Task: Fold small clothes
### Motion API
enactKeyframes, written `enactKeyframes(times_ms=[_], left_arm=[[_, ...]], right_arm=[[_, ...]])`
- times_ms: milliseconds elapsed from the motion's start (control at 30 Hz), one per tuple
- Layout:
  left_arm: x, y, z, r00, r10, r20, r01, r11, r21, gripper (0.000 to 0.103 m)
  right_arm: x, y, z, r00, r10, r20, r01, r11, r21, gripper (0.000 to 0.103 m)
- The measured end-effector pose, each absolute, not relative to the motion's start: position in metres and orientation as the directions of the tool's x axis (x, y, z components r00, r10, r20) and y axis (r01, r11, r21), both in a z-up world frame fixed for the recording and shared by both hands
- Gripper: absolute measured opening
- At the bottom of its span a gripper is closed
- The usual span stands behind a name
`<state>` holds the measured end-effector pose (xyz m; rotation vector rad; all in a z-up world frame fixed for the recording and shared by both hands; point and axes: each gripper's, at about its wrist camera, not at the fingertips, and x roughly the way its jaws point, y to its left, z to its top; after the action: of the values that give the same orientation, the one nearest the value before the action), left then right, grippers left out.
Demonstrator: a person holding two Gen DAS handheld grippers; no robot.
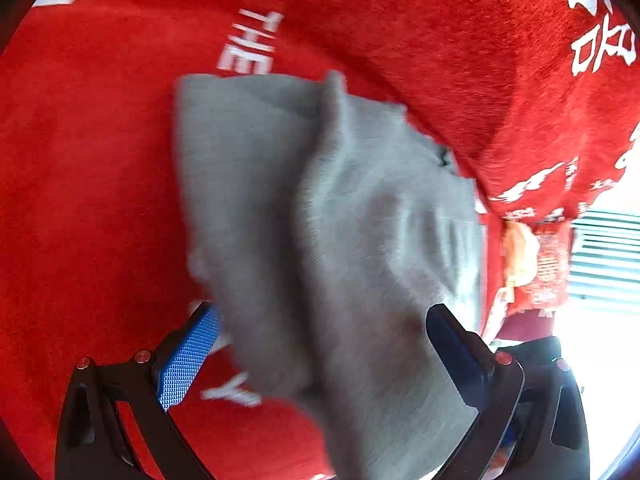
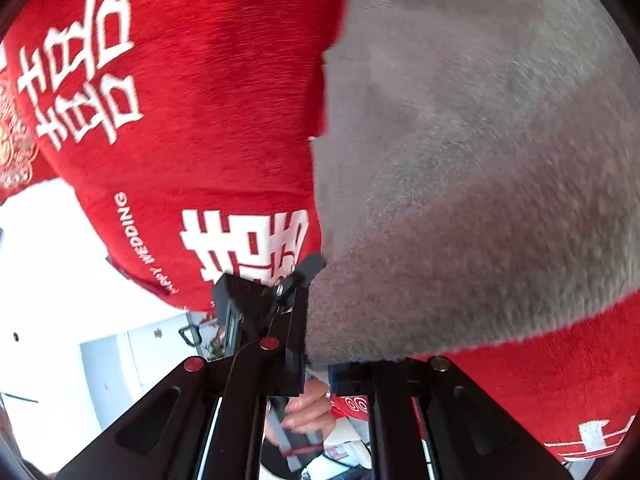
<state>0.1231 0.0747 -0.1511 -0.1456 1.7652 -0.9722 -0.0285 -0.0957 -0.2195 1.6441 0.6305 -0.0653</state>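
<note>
On a red plush cloth [image 1: 100, 184] printed with white characters and Latin lettering lies the grey garment [image 1: 320, 208], a small knitted piece, rumpled and partly doubled over, with a raised fold running down its middle. In the left wrist view it stretches from the centre of the frame down toward the camera, and its near end drapes between the two fingers of the left gripper [image 1: 324, 356]. Those fingers stand wide apart: the left one shows a blue woven pad [image 1: 188, 364] clear of the fabric on the red cloth, while the right finger [image 1: 460, 356] sits against the grey edge. The pads do not press the garment from both sides, so this claw is spread.

From the right wrist view the same grey garment [image 2: 472, 168] fills the upper right of the frame, very close to the lens and blurred. The right gripper [image 2: 308, 320] is at the garment's lower left edge; its left finger [image 2: 256, 304] angles inward to the fabric's border and the right finger is hidden under the grey knit. The jaws stand pressed together, pinching the garment's edge.

Below that gripper a person's fingers [image 2: 308, 408] show, wrapped round a dark handle. To the left of the red cloth, beyond its edge, there is a bright white floor or wall [image 2: 48, 264], overexposed. In the left wrist view a slatted white panel [image 1: 604, 256] shows at the far right, past the cloth's edge.
</note>
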Motion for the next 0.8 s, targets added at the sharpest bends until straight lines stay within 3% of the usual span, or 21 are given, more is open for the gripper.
enactKeyframes(times_ms=[133,300,367,433,500,567,600,633,667,700,800], left_arm=[[0.121,0.047,-0.15,-0.429,-0.535,-0.728,0.345,0.647,-0.68,0.103],[0.113,0.027,-0.151,-0.409,-0.459,-0.789,0.431,0.664,-0.611,0.102],[0.111,0.027,-0.156,-0.404,-0.409,-0.818,0.456,0.686,-0.568,0.095],[0.109,0.026,-0.156,-0.396,-0.398,-0.827,0.473,0.684,-0.555,0.095],[0.107,0.024,-0.154,-0.391,-0.374,-0.841,0.497,0.683,-0.535,0.094],[0.103,0.018,-0.154,-0.375,-0.345,-0.86,0.522,0.688,-0.504,0.087],[0.1,0.014,-0.154,-0.345,-0.308,-0.887,0.553,0.697,-0.457,0.082],[0.099,0.012,-0.153,-0.319,-0.284,-0.904,0.574,0.701,-0.423,0.07],[0.098,0.011,-0.151,-0.285,-0.258,-0.923,0.597,0.706,-0.381,0.051],[0.098,0.01,-0.15,-0.265,-0.241,-0.933,0.609,0.708,-0.356,0.043],[0.103,0.016,-0.143,-0.256,-0.269,-0.929,0.59,0.718,-0.37,0.024]], right_arm=[[-0.029,-0.098,-0.217,0.819,0.392,-0.419,0.453,0.004,0.891,0.008],[-0.034,-0.086,-0.23,0.732,0.452,-0.51,0.54,0.072,0.839,0.012],[-0.035,-0.081,-0.232,0.644,0.497,-0.582,0.6,0.144,0.787,0.014],[-0.036,-0.078,-0.232,0.536,0.543,-0.647,0.643,0.235,0.729,0.026],[-0.039,-0.082,-0.224,0.485,0.56,-0.672,0.634,0.305,0.711,0.049],[-0.043,-0.097,-0.207,0.475,0.526,-0.706,0.613,0.378,0.694,0.054],[-0.044,-0.11,-0.194,0.483,0.482,-0.731,0.603,0.423,0.676,0.053],[-0.046,-0.12,-0.186,0.493,0.442,-0.749,0.602,0.448,0.661,0.05],[-0.048,-0.13,-0.179,0.504,0.398,-0.767,0.604,0.472,0.642,0.03],[-0.047,-0.142,-0.173,0.509,0.357,-0.783,0.61,0.493,0.621,0.003],[-0.035,-0.174,-0.169,0.488,0.269,-0.83,0.636,0.541,0.55,0.002]])
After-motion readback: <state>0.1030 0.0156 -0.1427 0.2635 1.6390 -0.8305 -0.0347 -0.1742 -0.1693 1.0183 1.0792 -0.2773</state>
